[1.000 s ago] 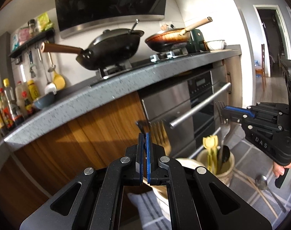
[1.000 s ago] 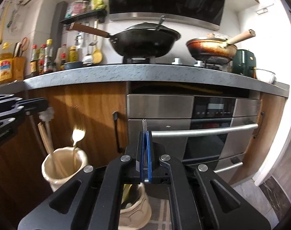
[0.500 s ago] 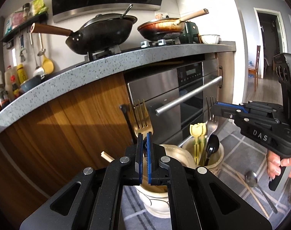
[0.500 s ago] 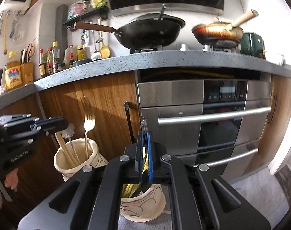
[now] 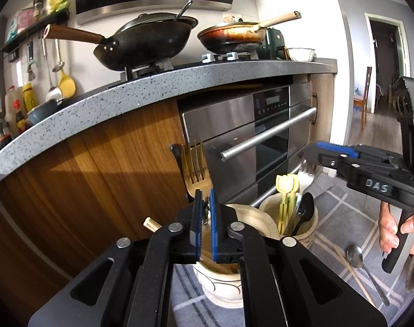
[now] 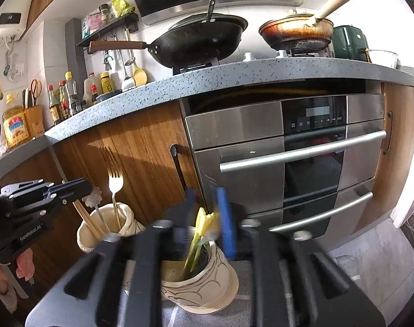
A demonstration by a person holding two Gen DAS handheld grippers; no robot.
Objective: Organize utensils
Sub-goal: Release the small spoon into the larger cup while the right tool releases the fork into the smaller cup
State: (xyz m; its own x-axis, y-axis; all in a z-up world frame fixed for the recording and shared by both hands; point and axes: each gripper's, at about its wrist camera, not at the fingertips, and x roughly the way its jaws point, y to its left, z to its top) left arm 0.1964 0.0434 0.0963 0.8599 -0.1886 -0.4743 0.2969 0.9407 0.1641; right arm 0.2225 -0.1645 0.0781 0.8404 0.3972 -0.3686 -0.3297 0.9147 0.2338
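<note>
My left gripper (image 5: 204, 199) stands a little open above a cream ceramic holder (image 5: 220, 283); a gold fork (image 5: 196, 166) stands tines-up in that holder, its handle passing loosely between the pads. In the right wrist view the fork (image 6: 115, 182) stands in the holder (image 6: 106, 226) with wooden chopsticks. My right gripper (image 6: 207, 207) is open and motion-blurred above a second cream holder (image 6: 201, 280) with yellow utensils. That holder (image 5: 288, 218) also holds a silver fork (image 5: 305, 177) and a black spoon.
Both holders stand on a grey striped mat (image 5: 332, 248) on the floor before wooden cabinets (image 5: 103, 169) and a steel oven (image 6: 288, 158). A silver spoon (image 5: 355, 253) and chopsticks (image 5: 348, 267) lie on the mat at right. Pans sit on the counter above.
Both grippers came down toward the holders and opened. The left let go of the gold fork, the right let go of the silver fork; each fork now stands in a holder.
</note>
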